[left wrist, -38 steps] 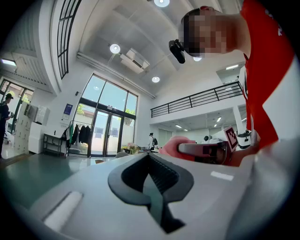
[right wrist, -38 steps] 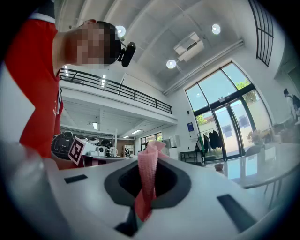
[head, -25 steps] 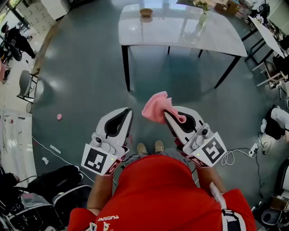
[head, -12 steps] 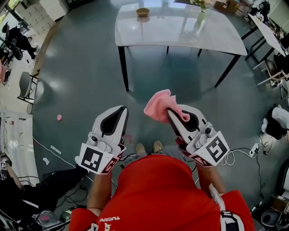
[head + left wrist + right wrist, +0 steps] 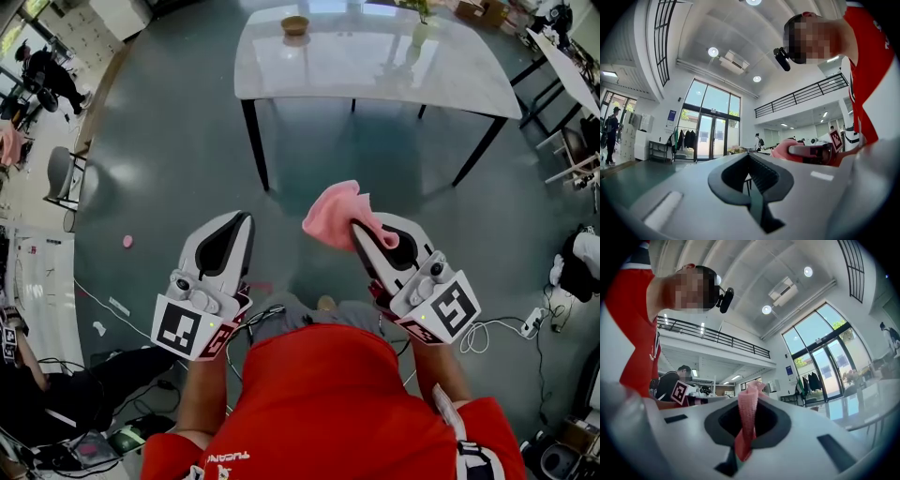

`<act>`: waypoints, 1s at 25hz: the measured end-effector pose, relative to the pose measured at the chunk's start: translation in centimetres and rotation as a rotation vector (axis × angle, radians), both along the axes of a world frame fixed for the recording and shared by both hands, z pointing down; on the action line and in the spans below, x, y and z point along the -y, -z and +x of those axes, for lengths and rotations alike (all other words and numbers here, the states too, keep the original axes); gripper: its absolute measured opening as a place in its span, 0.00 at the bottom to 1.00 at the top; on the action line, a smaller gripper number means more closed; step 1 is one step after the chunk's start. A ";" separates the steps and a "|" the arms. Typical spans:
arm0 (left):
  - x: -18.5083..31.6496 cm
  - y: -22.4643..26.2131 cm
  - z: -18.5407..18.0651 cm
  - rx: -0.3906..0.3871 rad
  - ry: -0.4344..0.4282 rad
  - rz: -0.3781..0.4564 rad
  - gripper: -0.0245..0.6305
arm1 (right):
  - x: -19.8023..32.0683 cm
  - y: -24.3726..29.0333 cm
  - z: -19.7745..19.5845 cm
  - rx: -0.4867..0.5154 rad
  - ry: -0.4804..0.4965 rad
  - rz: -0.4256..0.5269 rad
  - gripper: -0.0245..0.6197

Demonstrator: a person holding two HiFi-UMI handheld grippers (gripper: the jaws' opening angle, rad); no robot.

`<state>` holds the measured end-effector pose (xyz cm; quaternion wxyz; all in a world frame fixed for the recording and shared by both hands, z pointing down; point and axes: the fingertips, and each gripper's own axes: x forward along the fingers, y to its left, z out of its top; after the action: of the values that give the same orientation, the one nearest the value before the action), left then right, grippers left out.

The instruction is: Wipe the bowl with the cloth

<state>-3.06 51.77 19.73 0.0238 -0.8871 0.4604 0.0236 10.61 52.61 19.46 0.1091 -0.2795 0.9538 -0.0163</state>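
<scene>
A small brown bowl (image 5: 294, 25) sits at the far left end of the white table (image 5: 375, 66) ahead. My right gripper (image 5: 361, 230) is shut on a pink cloth (image 5: 333, 214), which bunches up past its tip; in the right gripper view the cloth (image 5: 746, 420) stands pinched between the jaws. My left gripper (image 5: 236, 225) is shut with nothing in it, held at waist height beside the right one. In the left gripper view its jaws (image 5: 752, 187) meet, and the cloth (image 5: 783, 150) shows off to the right. Both grippers hang well short of the table.
The table stands on black legs (image 5: 255, 141) on a grey-green floor. A glass vase (image 5: 422, 28) is at the table's far side. Chairs and another table (image 5: 562, 84) are at the right, cables (image 5: 487, 328) lie by my right foot, and bags (image 5: 84, 394) sit low on the left.
The table has shifted slightly in the head view. My left gripper has drifted left and down; the right one, still holding the cloth, has moved a little right.
</scene>
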 end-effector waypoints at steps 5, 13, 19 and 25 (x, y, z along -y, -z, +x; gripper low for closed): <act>1.7 0.0 0.7 0.006 0.011 -0.001 0.04 | 1.9 -0.2 0.9 -0.005 0.001 0.006 0.05; 7.2 -0.6 0.0 0.021 0.003 0.020 0.04 | 7.2 -0.7 0.1 -0.014 -0.016 0.006 0.05; 14.6 -0.2 -2.0 0.027 -0.016 0.037 0.04 | 14.4 -0.1 -1.7 -0.032 -0.043 0.013 0.05; 22.7 0.4 -5.1 0.052 -0.044 0.055 0.04 | 22.7 0.3 -4.8 -0.045 -0.081 0.009 0.05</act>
<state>-8.21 29.11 19.31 0.0594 -0.8964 0.4390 0.0136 5.78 29.92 19.11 0.0893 -0.3177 0.9440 -0.0013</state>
